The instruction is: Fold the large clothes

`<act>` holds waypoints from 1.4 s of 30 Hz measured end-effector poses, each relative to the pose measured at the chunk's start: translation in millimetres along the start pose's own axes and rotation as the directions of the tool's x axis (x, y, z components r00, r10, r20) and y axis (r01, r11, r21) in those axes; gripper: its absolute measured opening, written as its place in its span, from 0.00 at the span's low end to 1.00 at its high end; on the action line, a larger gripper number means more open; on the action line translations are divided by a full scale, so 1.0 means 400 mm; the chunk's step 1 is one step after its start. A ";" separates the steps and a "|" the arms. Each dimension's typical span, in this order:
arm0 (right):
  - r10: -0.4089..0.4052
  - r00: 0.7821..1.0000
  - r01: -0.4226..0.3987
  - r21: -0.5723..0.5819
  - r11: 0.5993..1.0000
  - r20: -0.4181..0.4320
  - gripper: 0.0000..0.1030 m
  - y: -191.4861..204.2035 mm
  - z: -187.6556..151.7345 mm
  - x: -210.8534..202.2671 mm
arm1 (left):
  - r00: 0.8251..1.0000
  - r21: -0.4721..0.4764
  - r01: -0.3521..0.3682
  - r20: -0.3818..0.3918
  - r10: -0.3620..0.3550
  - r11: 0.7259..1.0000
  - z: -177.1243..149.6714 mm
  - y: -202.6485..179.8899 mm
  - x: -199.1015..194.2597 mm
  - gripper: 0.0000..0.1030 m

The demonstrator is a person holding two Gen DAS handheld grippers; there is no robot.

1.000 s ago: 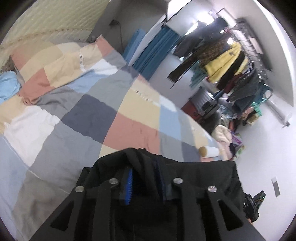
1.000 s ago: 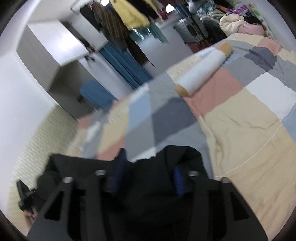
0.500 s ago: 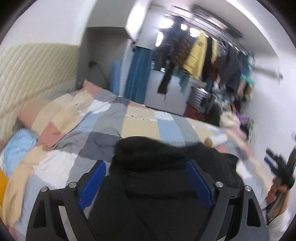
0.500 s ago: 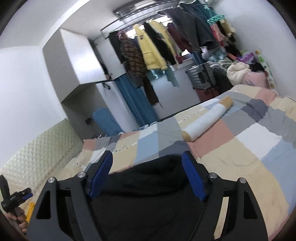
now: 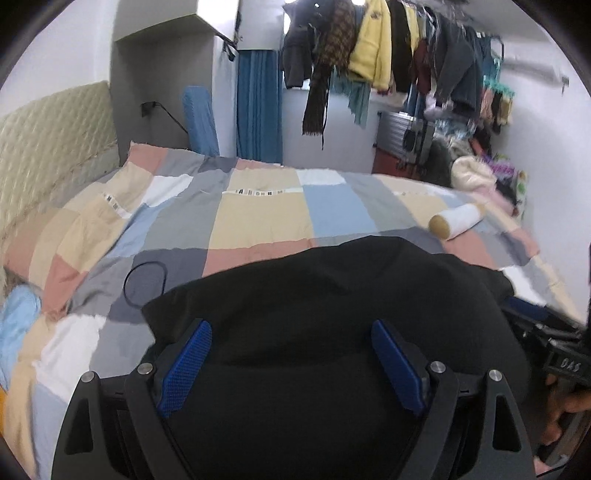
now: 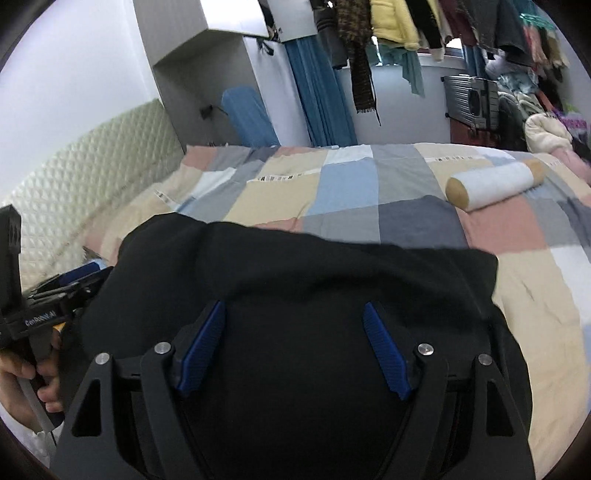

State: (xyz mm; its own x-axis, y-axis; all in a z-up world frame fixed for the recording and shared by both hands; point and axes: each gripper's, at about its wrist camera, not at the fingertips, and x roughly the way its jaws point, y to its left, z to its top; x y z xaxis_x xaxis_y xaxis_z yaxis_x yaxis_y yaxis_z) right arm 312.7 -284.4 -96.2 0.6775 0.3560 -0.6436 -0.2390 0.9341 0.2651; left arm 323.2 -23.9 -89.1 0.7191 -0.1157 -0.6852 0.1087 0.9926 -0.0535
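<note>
I see a bed (image 5: 258, 221) under a patchwork quilt (image 6: 351, 192), a padded headboard (image 5: 48, 140) on the left, white walls, a blue curtain (image 5: 258, 107), and a rail of hanging clothes (image 5: 388, 48) above a suitcase (image 6: 469, 99). 1 bolster (image 6: 495, 184) lies on the quilt.

The near part of the black garment (image 5: 332, 332) is cut off by the lower edge in both wrist views, and the patchwork bed (image 5: 258, 218) beneath it is hidden. The right gripper (image 5: 546, 343) is cropped at the left view's edge and smeared by blur. The garment's type cannot be told. The hanging clothes (image 6: 391, 22) are cut off above.
</note>
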 end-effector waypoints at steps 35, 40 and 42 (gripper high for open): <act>-0.041 0.985 0.045 0.016 0.999 -0.169 0.81 -0.055 0.031 0.294 | 0.994 -0.011 -0.081 -0.076 0.080 0.997 0.021 0.016 0.246 0.87; -0.081 0.994 0.080 -0.018 0.997 -0.073 0.81 -0.071 0.061 0.206 | 0.995 0.012 -0.087 -0.055 0.088 0.996 0.007 0.056 0.168 0.87; -0.092 0.993 0.093 0.005 0.996 -0.074 0.81 -0.103 0.057 0.184 | 0.996 -0.025 -0.076 -0.041 0.075 0.997 -0.007 0.096 0.140 0.87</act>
State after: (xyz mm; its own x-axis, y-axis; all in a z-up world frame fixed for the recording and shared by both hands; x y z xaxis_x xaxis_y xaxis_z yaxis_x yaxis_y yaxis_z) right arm 388.3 -297.2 -138.1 0.6434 0.2692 -0.7166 -0.1711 0.9630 0.2081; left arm 365.7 7.8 -131.3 0.6963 -0.0391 -0.7167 0.0367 0.9991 -0.0189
